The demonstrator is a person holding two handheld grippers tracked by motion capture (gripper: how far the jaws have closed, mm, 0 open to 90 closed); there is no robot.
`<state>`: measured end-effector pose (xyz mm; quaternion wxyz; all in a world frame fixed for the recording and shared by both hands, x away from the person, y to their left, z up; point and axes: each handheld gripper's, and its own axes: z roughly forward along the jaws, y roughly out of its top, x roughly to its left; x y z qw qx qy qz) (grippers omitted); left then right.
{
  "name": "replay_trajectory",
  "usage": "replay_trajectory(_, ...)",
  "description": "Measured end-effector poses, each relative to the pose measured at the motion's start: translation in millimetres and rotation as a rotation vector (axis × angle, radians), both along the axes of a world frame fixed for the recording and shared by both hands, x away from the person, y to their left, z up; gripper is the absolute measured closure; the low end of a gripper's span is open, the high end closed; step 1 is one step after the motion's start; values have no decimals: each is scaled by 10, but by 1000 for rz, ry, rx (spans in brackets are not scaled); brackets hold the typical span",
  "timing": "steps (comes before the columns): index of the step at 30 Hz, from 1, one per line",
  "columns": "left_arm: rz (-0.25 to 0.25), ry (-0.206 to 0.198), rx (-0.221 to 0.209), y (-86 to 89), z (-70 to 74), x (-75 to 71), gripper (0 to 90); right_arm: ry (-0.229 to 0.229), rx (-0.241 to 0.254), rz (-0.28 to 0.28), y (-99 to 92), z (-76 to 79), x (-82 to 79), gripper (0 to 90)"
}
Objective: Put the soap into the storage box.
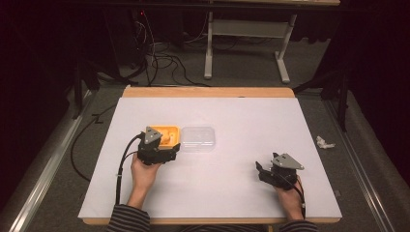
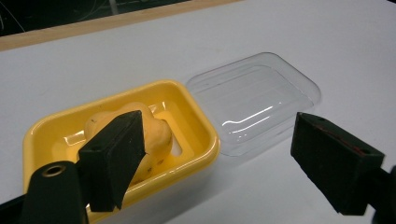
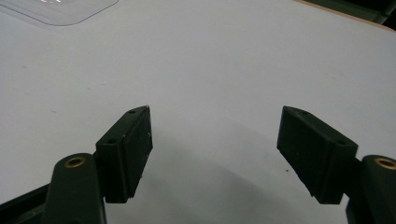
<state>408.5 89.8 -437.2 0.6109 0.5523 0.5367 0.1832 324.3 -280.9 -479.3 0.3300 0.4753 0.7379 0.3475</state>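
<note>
A person stands at the near edge of the table (image 1: 241, 193), which is covered with a white sheet, and holds one gripper in each hand.

The left gripper (image 1: 170, 153) is at the left half of the table, close to a yellow tray (image 2: 205, 154). Its jaws are apart and nothing is between them. In the left gripper view one jaw stands in front of the tray and the other in front of the clear lid (image 2: 261, 100). If the jaw touches the tray, I cannot tell. Inside the tray lies a yellow lumpy piece (image 2: 156, 133), perhaps food. The clear lid lies flat on the sheet just beside the tray, on its right side, and their edges look to be touching.

The right gripper (image 1: 262, 173) is near the right near corner of the table, well apart from the tray and the lid. Its jaws are also wide apart, with only the white sheet under them.

A small crumpled white scrap (image 1: 324, 142) lies on the floor beyond the right edge of the table.
</note>
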Motion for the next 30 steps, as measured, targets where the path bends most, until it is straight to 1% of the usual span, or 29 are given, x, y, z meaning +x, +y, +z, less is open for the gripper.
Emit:
replay_trajectory(1, -1, 0, -5, -18, -3, -8, 182, 2, 1, -2, 1, 0, -1, 271)
replay_trajectory(4, -8, -1, -2, -33, -7, -26, 182, 2, 1, -1, 0, 0, 0, 271)
replay_trajectory(5, -8, -1, -11, -46, -7, -35, 182, 2, 1, -1, 0, 0, 0, 271)
replay_trajectory(6, -14, -2, -2, -46, -12, -45, 182, 2, 2, -1, 0, 0, 0, 271)
replay_trajectory(11, -21, -1, -12, -79, -38, -77, 182, 2, 1, 0, -1, 0, 1, 271)
replay_trajectory(18, -36, 2, -3, -105, -66, -121, 182, 1, 1, 1, -2, 0, 0, 271)
replay_trajectory(21, -36, 5, -9, -108, -71, -128, 184, 3, 3, 0, -1, 0, 0, 272)
replay_trajectory(22, -35, 6, -2, -111, -78, -131, 185, 3, 3, 0, -1, 0, 0, 271)
replay_trajectory(25, -44, 7, -1, -124, -84, -160, 184, 3, 4, 0, -1, 0, -1, 272)
replay_trajectory(27, -43, 3, -17, -137, -83, -178, 185, 3, 5, 0, -1, 0, -1, 272)
replay_trajectory(30, -48, 3, -16, -140, -93, -207, 185, 2, 5, 0, -2, 0, -2, 272)
